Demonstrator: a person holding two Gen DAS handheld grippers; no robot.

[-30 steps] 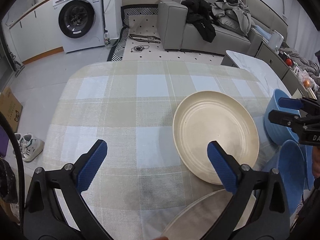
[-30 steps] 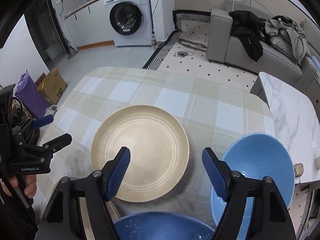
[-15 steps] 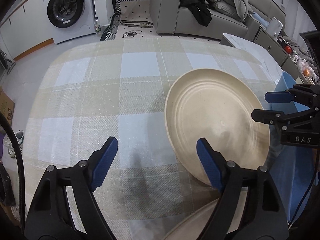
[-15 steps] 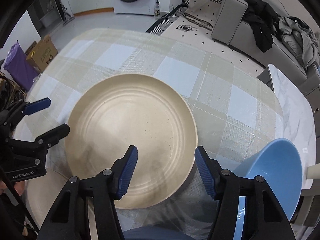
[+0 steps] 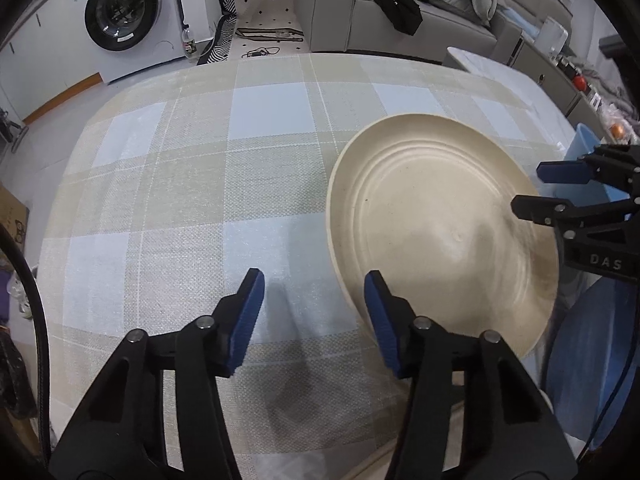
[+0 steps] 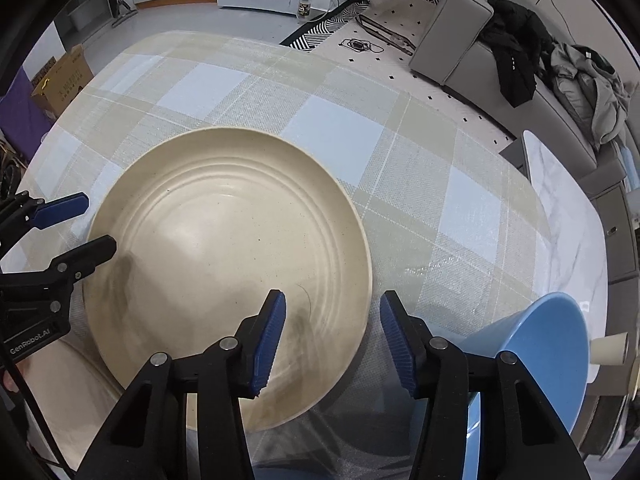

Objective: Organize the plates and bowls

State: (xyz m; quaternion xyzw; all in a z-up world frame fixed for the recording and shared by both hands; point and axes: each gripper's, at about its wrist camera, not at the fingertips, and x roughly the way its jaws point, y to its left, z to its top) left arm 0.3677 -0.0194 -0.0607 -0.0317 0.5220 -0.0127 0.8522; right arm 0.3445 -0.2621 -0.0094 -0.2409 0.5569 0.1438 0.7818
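While you hold both claws low over the checked tablecloth [image 5: 168, 208], this is how things lie:

Plate: the cream plate [image 5: 436, 232] sits on the cloth at right of centre in the left wrist view and fills the lower left middle of the right wrist view [image 6: 224, 264].

Left claw: your left claw [image 5: 314, 320] has just been narrowing its jaws. They are still apart and grip nothing. The plate's near-left rim lies just beside the right pad; the left pad is over bare cloth. You cannot tell from these views whether the rim is between the pads.

Right claw: your right claw [image 6: 332, 340] has also just been closing in. Its pads straddle the plate's lower right rim, the left pad over the plate, the right pad over the cloth. No pad is pressing on the rim, so it is released.

Blue bowls: one blue bowl [image 6: 532, 352] stands tilted at the lower right of the right wrist view; another blue bowl [image 5: 580, 352] shows at the lower right edge of the left wrist view.

Second plate: a second cream plate [image 6: 68, 392] peeks from under the first at the lower left of the right wrist view.
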